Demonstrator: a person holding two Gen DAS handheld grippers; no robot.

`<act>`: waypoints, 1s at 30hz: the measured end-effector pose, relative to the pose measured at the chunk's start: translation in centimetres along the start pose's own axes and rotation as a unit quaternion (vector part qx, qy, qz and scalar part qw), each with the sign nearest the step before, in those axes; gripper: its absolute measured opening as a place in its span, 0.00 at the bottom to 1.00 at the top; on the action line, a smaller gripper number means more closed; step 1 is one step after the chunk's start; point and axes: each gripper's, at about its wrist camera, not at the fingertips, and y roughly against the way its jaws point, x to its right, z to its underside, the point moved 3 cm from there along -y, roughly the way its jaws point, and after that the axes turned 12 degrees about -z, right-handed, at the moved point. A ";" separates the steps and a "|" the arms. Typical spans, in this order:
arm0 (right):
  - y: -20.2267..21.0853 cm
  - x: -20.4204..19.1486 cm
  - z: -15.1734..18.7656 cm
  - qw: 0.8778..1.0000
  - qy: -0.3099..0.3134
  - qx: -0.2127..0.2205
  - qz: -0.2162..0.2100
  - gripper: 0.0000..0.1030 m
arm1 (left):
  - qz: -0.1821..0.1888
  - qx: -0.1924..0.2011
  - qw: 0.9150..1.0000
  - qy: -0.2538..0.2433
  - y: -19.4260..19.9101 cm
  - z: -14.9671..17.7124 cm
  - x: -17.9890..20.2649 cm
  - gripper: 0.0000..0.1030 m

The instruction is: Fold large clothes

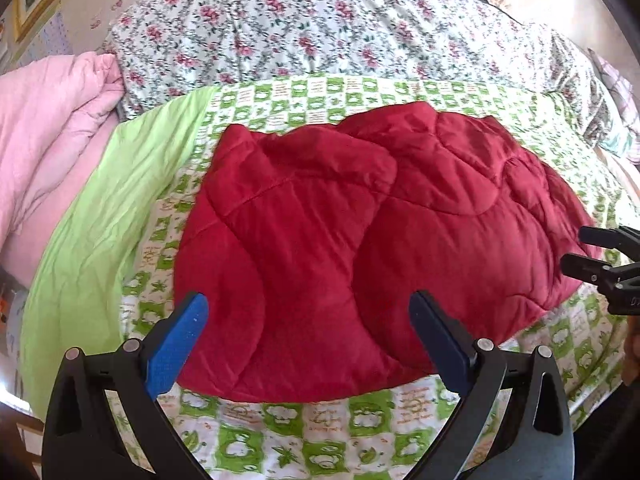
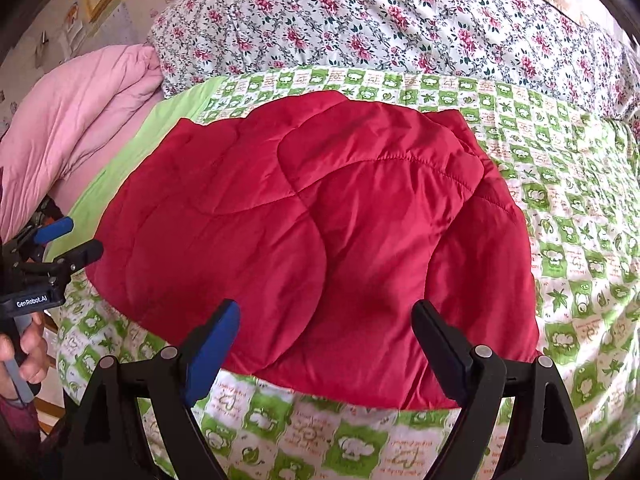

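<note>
Red quilted jacket (image 1: 360,236) lies folded in a compact bundle on the green-checked sheet (image 1: 304,436), laid flat so the layers hold; left gripper (image 1: 308,332) and right gripper (image 2: 326,340) hover above its near edge, fingers spread wide, gripping nothing, apparently letting the fold rest

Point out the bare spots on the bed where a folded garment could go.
Free: the green-checked sheet right of the red quilted garment, and the strip between the garment and the near edge. The plain green band on its left is narrower. Crowded: the pink quilt and floral duvet fill the far side.
</note>
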 end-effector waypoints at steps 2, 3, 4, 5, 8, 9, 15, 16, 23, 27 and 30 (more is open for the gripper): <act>0.4 -0.2 0.2 1.000 0.001 0.002 -0.003 0.85 | 0.005 0.002 1.000 -0.003 0.5 0.1 0.4 0.98; 0.7 -0.4 0.3 1.000 0.003 0.002 -0.004 0.85 | 0.009 0.003 1.000 -0.005 0.7 0.2 0.5 0.98; 1.1 -0.7 0.5 1.000 0.004 0.003 -0.005 0.85 | 0.013 0.005 1.000 -0.007 1.0 0.2 0.5 0.98; 1.4 -0.9 0.6 1.000 0.007 0.004 -0.007 0.86 | 0.016 0.007 1.000 -0.008 1.3 0.3 0.6 0.98; 2.5 -1.6 1.1 1.000 0.020 0.005 -0.010 0.87 | 0.021 0.012 1.000 -0.014 2.2 0.6 0.7 0.98; 2.9 -1.8 1.3 1.000 0.025 0.006 -0.008 0.87 | 0.021 0.013 1.000 -0.016 2.4 0.7 0.8 0.98; 3.3 -1.6 1.6 1.000 0.028 0.010 -0.007 0.87 | 0.025 0.007 0.999 -0.020 1.9 1.1 0.9 0.98; 2.8 -1.3 1.4 1.000 0.027 0.009 -0.007 0.87 | 0.028 0.007 0.999 -0.016 1.2 0.8 0.8 0.98; -2.0 2.1 -1.3 1.000 -0.020 -0.006 -0.013 0.87 | 0.058 -0.072 0.996 0.002 -6.1 0.5 1.0 0.98; -4.6 4.1 -2.1 0.999 -0.034 -0.028 0.019 0.87 | 0.072 -0.075 0.995 0.006 -7.7 -0.3 1.1 1.00; -5.1 5.3 -1.6 0.998 -0.066 -0.017 0.017 0.87 | 0.075 -0.076 0.994 0.005 -8.4 -0.9 1.2 1.00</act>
